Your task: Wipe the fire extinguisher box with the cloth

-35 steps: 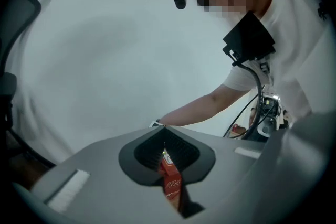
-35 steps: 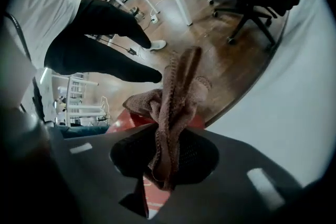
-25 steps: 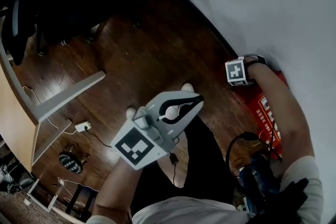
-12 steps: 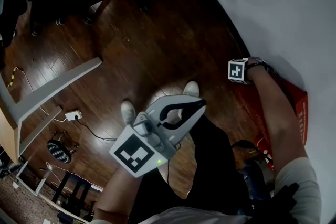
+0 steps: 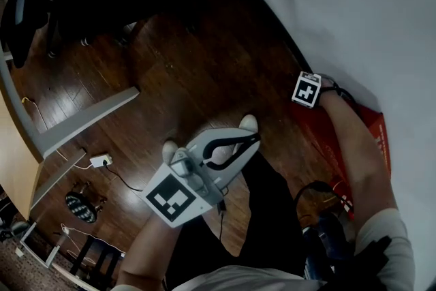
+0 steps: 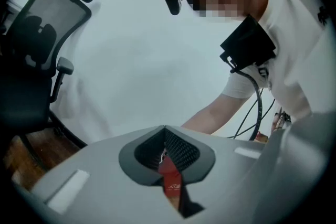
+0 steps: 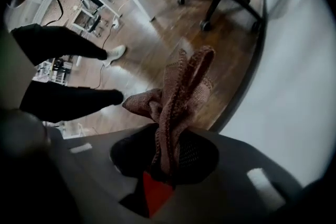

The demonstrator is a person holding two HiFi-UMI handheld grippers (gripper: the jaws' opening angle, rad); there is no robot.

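While the right arm is reaching down along the wall (image 5: 354,10), the right gripper (image 7: 168,162) is clamping its jaws on the pinkish-brown cloth (image 7: 178,92), which is sticking out past the jaws in a bunched fold. Over the last second its marker cube (image 5: 306,89) is barely shifting, edging only slightly up the line where wall and dark wooden floor (image 5: 191,71) meet. The red fire extinguisher box (image 5: 371,127) is sitting low against the wall, just beyond and beneath that forearm, and its red face is showing at a somewhat different angle than a moment ago, mostly because the head is swaying.

In the right gripper view the cloth's free end is standing out against floor and skirting, with no red surface behind it, so whether it is pressing on the box is not showing. That suggests the wipe is either just beginning or pausing between strokes, and most of the box is probably still needing attention.

Meanwhile the left gripper (image 5: 253,141) is hanging idle over the person's legs, well apart from the box, jaws together on nothing, keeping much the same place as before.
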